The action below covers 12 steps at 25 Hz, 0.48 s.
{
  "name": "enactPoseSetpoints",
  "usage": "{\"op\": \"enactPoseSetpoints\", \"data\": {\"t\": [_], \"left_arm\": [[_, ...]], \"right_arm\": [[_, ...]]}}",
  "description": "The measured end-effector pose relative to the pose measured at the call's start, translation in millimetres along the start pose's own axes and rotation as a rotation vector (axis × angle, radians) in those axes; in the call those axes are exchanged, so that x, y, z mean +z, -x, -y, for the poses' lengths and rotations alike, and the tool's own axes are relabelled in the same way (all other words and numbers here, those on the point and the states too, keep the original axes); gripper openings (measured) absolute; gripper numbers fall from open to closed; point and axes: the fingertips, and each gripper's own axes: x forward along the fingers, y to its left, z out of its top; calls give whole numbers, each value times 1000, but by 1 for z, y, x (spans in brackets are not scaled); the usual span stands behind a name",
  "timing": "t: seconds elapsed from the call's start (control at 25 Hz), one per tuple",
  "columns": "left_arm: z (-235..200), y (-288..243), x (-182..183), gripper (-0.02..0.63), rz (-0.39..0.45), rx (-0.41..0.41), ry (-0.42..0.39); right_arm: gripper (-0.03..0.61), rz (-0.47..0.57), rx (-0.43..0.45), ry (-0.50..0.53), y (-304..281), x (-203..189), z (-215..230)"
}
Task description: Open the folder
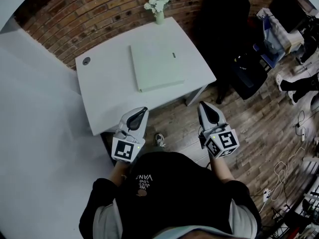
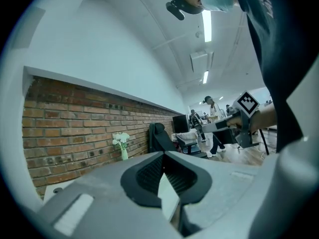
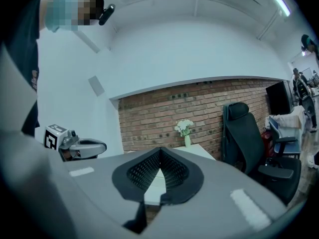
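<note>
Zero progress on the folder [image 1: 157, 66] so far: it lies flat and closed on the white worktop [image 1: 102, 96], roughly mid-surface, cover down all round as far as I can see

Left gripper [image 1: 143, 110]: tips at about the worktop's near edge, jaws together, nothing between them
Right gripper [image 1: 201, 105]: off the near right corner, over the wood floor [image 1: 239, 118], jaws also tip to tip, empty
Both point roughly level toward the brick wall [image 1: 99, 4], well apart from the folder

Flower vase [image 1: 159, 15] sits at the far edge, clear of the folder. Small round dark thing [image 1: 86, 60] at the left corner, also out of the way

Left to do, by my reading: everything. Reach over the worktop, find the cover's free edge, get a jaw tip under it or pinch it, swing it over

Can't tell which side is the spine. Small dark mark [image 1: 174, 55] near the folder's far right edge may be a clasp or label, too small to say
</note>
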Motion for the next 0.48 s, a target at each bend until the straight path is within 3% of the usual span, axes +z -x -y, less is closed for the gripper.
{"op": "enactPoseSetpoints", "data": {"t": [0.48], "left_arm": [[-52, -34, -7, 0, 12, -66, 3]], "right_arm": [[-3, 9, -61, 10, -54, 7, 6]]}}
